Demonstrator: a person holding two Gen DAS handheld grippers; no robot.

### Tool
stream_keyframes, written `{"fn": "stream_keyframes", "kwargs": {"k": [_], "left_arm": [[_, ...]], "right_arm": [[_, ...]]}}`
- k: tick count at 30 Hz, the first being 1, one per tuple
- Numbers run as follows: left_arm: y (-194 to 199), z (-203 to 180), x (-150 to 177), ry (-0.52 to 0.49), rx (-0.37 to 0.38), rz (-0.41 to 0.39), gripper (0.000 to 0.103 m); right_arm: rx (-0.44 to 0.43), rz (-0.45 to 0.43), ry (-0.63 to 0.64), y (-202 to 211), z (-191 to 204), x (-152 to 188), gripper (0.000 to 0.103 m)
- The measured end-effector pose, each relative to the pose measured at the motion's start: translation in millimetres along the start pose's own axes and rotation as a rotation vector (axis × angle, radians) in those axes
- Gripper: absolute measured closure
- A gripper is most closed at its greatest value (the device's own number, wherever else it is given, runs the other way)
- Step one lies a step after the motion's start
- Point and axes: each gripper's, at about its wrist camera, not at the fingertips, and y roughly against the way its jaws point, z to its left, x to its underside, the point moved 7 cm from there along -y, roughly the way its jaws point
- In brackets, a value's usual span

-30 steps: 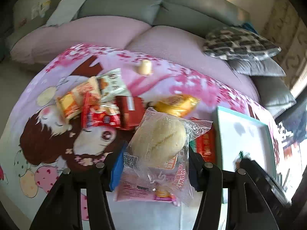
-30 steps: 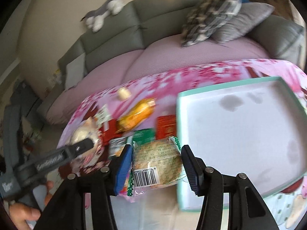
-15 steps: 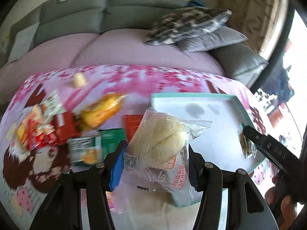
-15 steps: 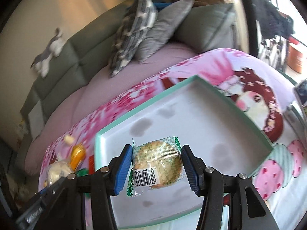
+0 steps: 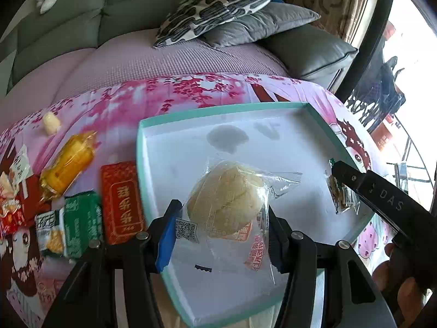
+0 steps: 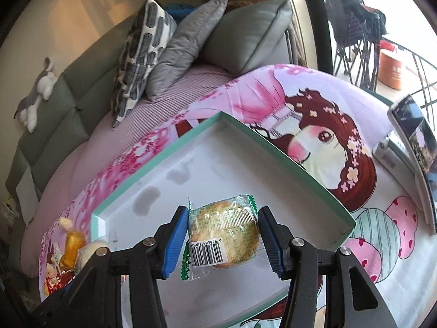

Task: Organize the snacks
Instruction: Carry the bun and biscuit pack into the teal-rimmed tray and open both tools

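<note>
A grey sofa (image 5: 82,27) with a pink seat cover fills the back of both views, with a patterned pillow (image 5: 218,2) and a grey pillow (image 5: 259,22) lying on it and a plush toy (image 6: 35,95) on its backrest. In front of it is a worktop under a pink cartoon-print cloth (image 5: 164,95). On the cloth sits a shallow white tray (image 5: 245,147) with a teal rim, its floor bare but for a few grey stains. The left hand-held gripper (image 5: 221,232) is clamped on a clear bag holding a pale bun (image 5: 226,194), above the tray's near left part. The right hand-held gripper (image 6: 224,240) is clamped on a wrapped biscuit (image 6: 224,232) with a barcode, over the tray's near side; the left view shows it at the tray's right edge. Left of the tray, loose snacks lie on the cloth: a red pack (image 5: 121,202) touching the rim, a green pack (image 5: 79,224) just beside it, a yellow bag (image 5: 68,164) farther back, red and white wrappers (image 5: 11,205) at the far left, and a small pale sweet (image 5: 51,123) well apart near the sofa. A phone (image 6: 412,131) stands propped at the worktop's right end.
</note>
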Motion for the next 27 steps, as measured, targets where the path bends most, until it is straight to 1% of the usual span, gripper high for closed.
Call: {"fn": "stream_keyframes", "kwargs": {"k": [5,8,17,18,21,23,27], "left_arm": [[-11.8,-5.0,-5.7,-0.015,-0.003,-0.001,0.045],[-20.0,-6.3,-9.9,-0.034,-0.017,-0.003,0.045],[-32.1,-4.8,-15.1,-0.040,-0.035,0.002,0.044],[-31.9,-4.8,-15.0,-0.039,-0.036,0.004,0.044],[-28.2,-4.3,-16.6,-0.035,-0.042,-0.005,0.037],[-24.3,-4.0,-17.9,-0.031,-0.043,-0.009,0.029],[-16.0,1.1,-20.2,-0.012,-0.058,-0.006,0.029]], "right_arm": [[0.032,0.003,-0.003,-4.2,-7.3,-0.6,0.047],[0.052,0.006,-0.013,-7.1,-12.5,-0.5,0.045],[0.068,0.013,-0.017,-12.3,-16.7,-1.9,0.045],[0.069,0.012,-0.013,-11.6,-15.9,-2.0,0.045],[0.068,0.019,0.000,-11.0,-12.3,-1.8,0.045],[0.066,0.022,0.011,-11.2,-9.2,-1.4,0.045],[0.071,0.027,0.026,-10.3,-6.5,-0.7,0.045]]}}
